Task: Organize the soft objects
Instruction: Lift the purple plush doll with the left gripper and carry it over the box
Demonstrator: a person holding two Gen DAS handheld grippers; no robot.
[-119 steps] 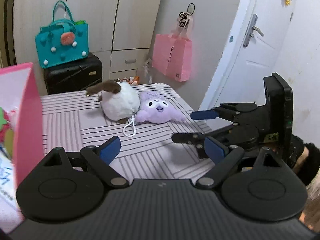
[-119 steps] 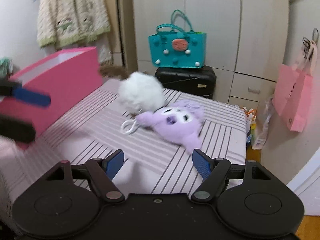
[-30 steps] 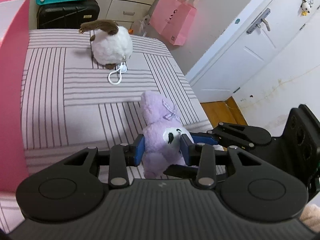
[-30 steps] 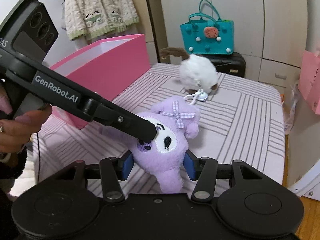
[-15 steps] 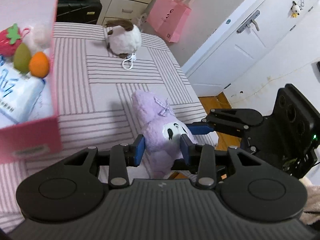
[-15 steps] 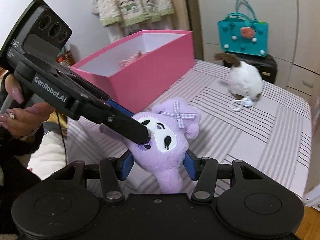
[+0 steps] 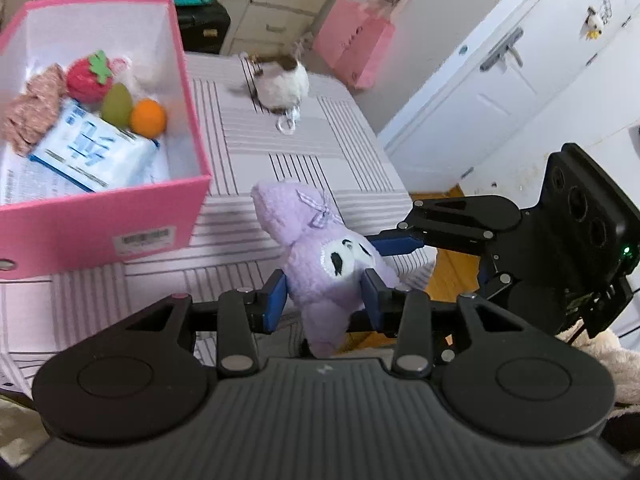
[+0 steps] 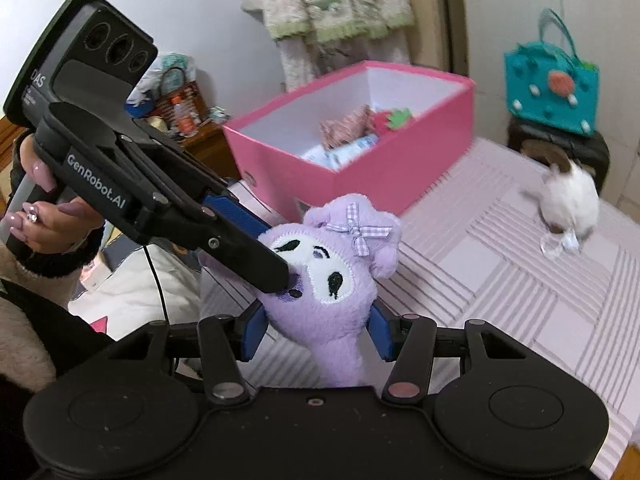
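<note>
A purple plush toy with a checked bow is held in the air above the striped table's near edge. My left gripper is shut on its body, and my right gripper is shut on it too, from the other side. The plush also shows in the right wrist view. A pink box stands to the left, open, with a strawberry toy, an orange ball and a packet inside; it shows in the right wrist view. A white and brown plush lies at the table's far end.
The striped table ends at the right, with wooden floor and a white door beyond. A pink bag hangs on the wall behind. A teal bag sits on a black suitcase behind the table.
Both grippers have carried the purple plush up and back toward the near edge and the pink box. The box's inside has come into view. Both grips remain closed.
</note>
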